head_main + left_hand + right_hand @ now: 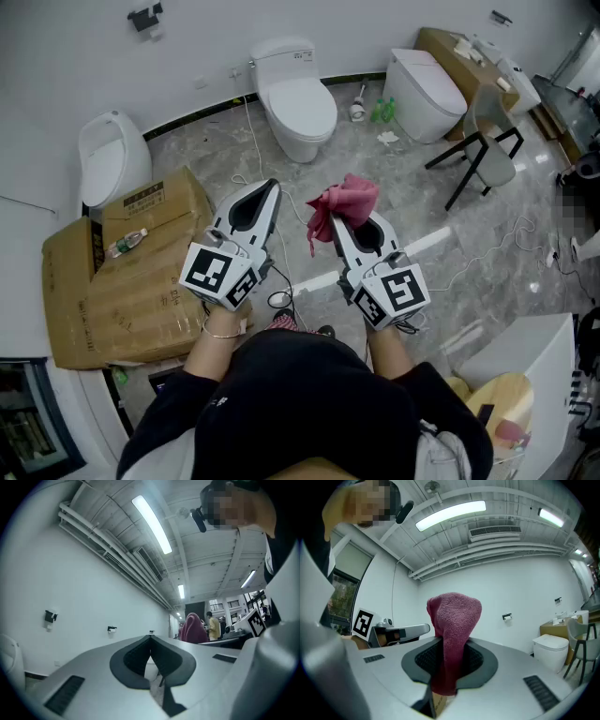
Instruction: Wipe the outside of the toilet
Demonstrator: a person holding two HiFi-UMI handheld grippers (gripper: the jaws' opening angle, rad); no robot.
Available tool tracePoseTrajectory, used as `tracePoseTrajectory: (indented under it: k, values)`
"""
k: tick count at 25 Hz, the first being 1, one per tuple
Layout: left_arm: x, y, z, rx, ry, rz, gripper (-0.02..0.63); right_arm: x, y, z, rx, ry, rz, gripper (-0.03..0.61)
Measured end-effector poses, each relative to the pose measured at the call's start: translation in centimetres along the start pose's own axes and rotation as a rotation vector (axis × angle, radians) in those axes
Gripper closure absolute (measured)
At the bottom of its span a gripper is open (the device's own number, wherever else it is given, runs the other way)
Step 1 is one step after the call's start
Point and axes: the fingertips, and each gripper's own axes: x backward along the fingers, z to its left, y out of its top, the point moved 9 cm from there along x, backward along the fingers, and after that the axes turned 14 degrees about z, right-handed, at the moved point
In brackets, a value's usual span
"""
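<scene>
A white toilet [295,98] stands against the far wall, straight ahead of both grippers. A second white toilet [424,92] is to its right and shows in the right gripper view too [551,651]. My right gripper [336,217] is shut on a dark red cloth [345,197], which bunches up above the jaws [454,620]. My left gripper [274,186] is held level beside it, shut and empty, its jaws meeting at the tip [150,639]. Both grippers are raised in front of the person, well short of the toilets.
Flattened cardboard boxes [131,272] with a bottle [127,244] on them lie at the left, below a white fixture [111,155]. A chair [487,141] stands at the right. Cables trail over the marble floor. A white counter [525,366] is at the lower right.
</scene>
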Motion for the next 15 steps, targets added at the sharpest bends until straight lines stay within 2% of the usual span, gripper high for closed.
tracePoseTrajectory:
  k: [15]
  values:
    - [0.1, 1.0, -3.0, -0.018, 0.006, -0.004, 0.609, 3.2, -0.4, -1.3, -0.014, 0.027, -0.029, 0.491]
